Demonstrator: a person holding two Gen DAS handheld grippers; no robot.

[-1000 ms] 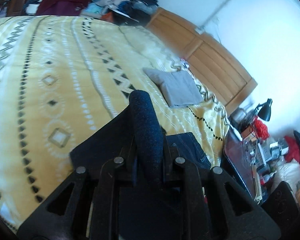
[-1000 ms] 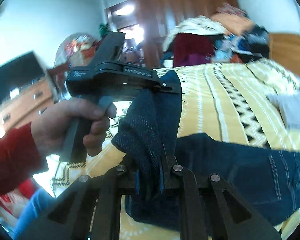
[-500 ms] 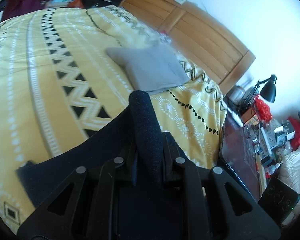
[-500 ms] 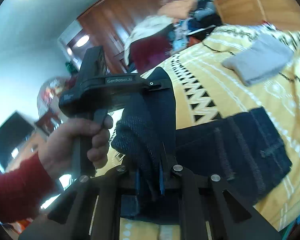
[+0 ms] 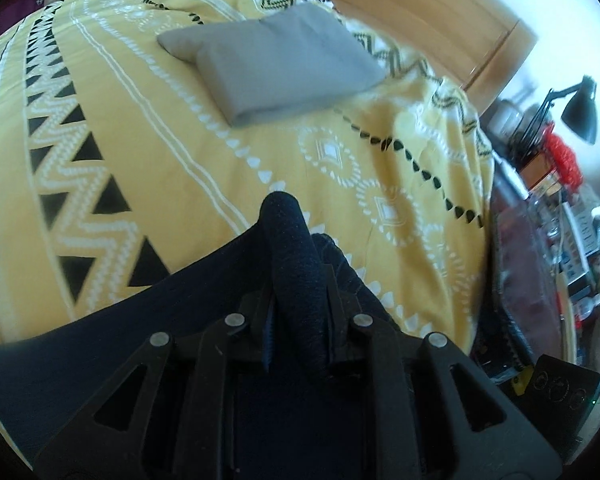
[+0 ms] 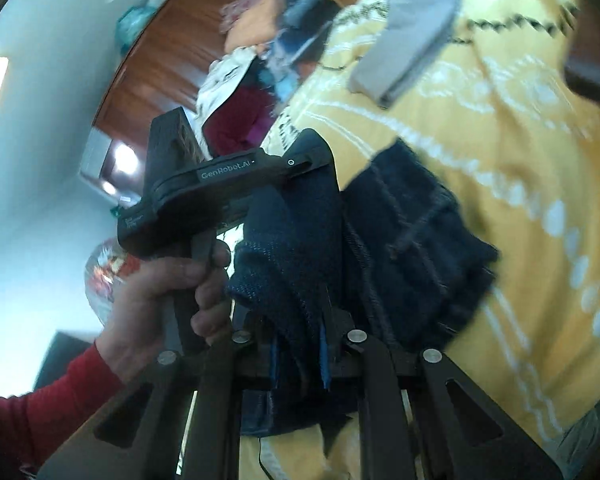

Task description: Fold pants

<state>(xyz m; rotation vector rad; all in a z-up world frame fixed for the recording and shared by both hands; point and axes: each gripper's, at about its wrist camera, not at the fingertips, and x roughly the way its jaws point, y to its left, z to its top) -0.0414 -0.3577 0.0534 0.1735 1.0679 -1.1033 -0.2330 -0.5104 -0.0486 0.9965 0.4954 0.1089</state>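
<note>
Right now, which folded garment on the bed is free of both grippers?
The grey folded garment, lying alone near the headboard; the dark denim pants are clamped by both.

"GenRobot.AI" — pale lettering along the black body of the left gripper (image 6: pixel 312 160), right-wrist view

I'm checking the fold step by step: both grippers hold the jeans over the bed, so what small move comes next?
Probably lower the gripped edge onto the jeans already lying on the bedspread, since the left gripper and right gripper hold it lifted.
</note>
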